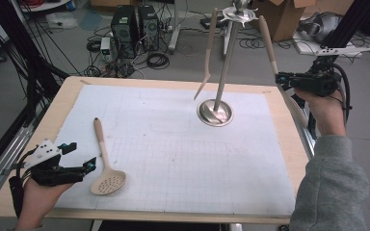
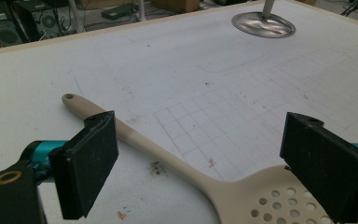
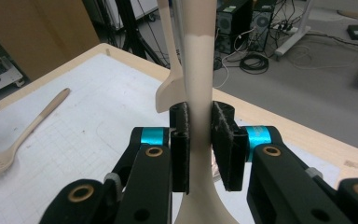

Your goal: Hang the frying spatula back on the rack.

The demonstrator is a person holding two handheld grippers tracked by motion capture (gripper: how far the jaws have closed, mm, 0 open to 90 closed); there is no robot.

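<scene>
A beige slotted spoon (image 1: 107, 179) lies flat on the white mat (image 1: 173, 144) at the front left. My left gripper (image 1: 83, 155) rests just left of it, open. In the left gripper view the slotted spoon (image 2: 168, 156) runs across the wide gap of the left gripper (image 2: 205, 163), untouched by either pad. A metal stand (image 1: 225, 57) rises from a round base (image 1: 215, 112). My right gripper (image 1: 280, 78) is shut on the handle of a long beige utensil (image 1: 268, 43) whose top leans toward the stand's head. In the right gripper view the right gripper (image 3: 199, 144) has both pads pressed on the beige utensil (image 3: 199, 93).
A second beige utensil (image 1: 207, 57) hangs from the stand's left side, and this hanging utensil (image 3: 170, 88) sits just behind my right jaws. The wooden table edge (image 1: 289, 144) runs close to my right forearm. Computers and cables (image 1: 135, 33) sit on the floor beyond.
</scene>
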